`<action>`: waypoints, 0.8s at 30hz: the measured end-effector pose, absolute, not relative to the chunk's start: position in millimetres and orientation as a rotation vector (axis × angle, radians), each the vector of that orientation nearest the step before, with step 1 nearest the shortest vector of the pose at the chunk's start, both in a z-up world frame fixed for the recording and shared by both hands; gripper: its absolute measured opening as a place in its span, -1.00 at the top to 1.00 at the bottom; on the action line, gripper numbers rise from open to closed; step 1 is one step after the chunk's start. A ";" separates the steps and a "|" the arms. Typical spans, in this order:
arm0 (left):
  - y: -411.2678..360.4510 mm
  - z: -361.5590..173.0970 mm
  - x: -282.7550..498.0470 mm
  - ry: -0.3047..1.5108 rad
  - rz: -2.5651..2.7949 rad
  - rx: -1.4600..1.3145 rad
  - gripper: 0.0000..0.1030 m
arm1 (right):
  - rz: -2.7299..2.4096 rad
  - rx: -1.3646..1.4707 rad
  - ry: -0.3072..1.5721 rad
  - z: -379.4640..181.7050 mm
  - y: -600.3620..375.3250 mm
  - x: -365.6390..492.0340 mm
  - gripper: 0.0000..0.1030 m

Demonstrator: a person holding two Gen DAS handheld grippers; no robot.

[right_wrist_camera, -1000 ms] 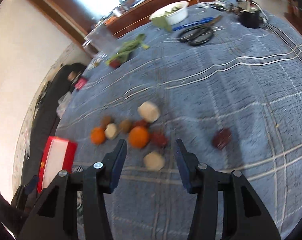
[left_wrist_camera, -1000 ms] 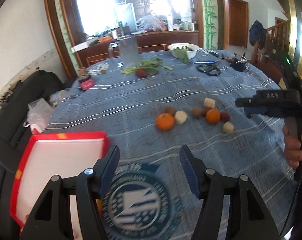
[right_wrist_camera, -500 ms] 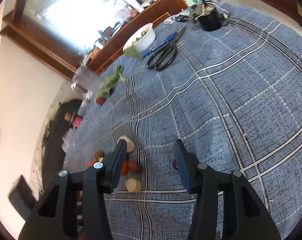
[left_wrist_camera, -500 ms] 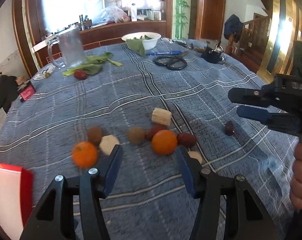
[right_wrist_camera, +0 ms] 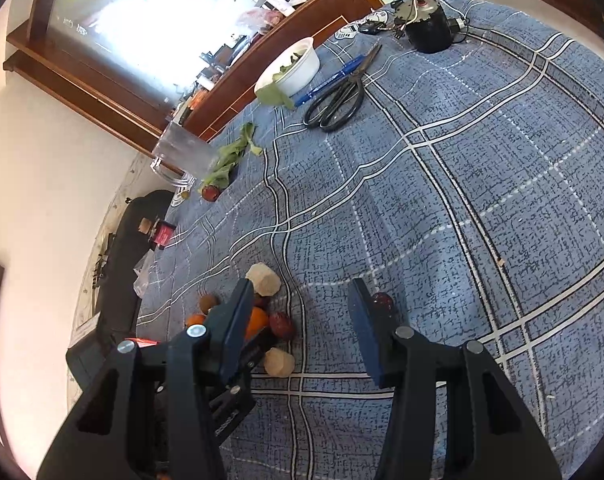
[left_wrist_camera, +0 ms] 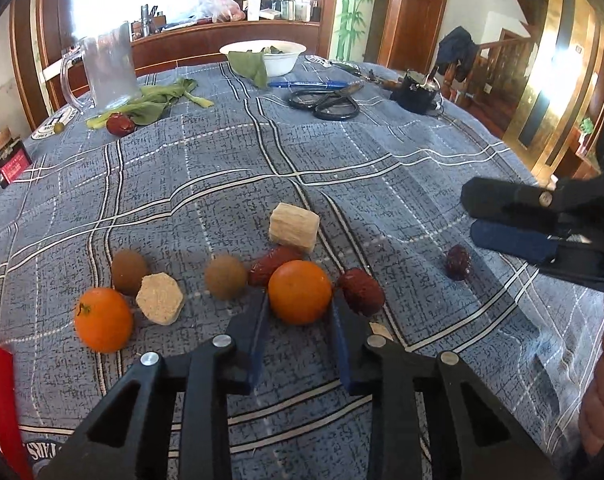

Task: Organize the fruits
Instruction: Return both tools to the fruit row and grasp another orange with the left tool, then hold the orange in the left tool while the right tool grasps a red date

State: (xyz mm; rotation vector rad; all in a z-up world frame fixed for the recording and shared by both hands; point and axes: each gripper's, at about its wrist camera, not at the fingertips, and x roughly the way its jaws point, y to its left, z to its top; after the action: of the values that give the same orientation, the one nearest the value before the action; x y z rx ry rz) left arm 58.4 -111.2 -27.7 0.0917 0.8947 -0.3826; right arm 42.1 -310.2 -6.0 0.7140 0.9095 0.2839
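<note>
Left wrist alone shows the left claw [left_wrist_camera: 300,306] gripping an orange [left_wrist_camera: 300,297].

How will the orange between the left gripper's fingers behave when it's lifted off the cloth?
The orange is round and smooth-skinned, so it may roll or squirt out if the left gripper, whose jaws have just been closing around it, grips off-centre. It looks firm and should take a moderate squeeze. The date sits right beside it and may get nudged.
</note>
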 end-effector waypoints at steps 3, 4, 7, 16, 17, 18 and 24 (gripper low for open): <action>-101.1 -23.9 54.7 0.879 -0.373 0.088 0.45 | 0.294 0.699 0.927 -8.3 -305.4 44.3 0.02; -97.9 -22.4 53.8 0.875 -0.358 0.095 0.45 | 0.300 0.692 0.933 -9.1 -303.4 44.9 0.02; -83.2 -13.6 48.2 0.847 -0.317 0.095 0.45 | 0.328 0.667 0.949 -10.4 -295.0 46.2 0.02; -51.3 -6.0 36.0 0.825 -0.272 0.060 0.45 | 0.389 0.543 0.988 -18.0 -255.8 50.9 0.01; -49.8 -5.6 35.6 0.826 -0.268 0.058 0.45 | 0.387 0.530 0.988 -18.8 -253.1 51.0 0.01; -48.4 -5.6 36.2 0.829 -0.266 0.054 0.45 | 0.381 0.517 0.984 -19.3 -250.8 50.8 0.01; -44.8 -8.9 38.2 0.848 -0.257 0.038 0.45 | 0.362 0.449 0.958 -20.5 -240.5 50.5 0.10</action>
State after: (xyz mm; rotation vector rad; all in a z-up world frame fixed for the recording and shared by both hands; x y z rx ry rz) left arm 38.2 -44.8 -8.9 0.0382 0.8483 -0.2574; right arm 50.5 -240.5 -20.5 0.4486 0.9577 0.3615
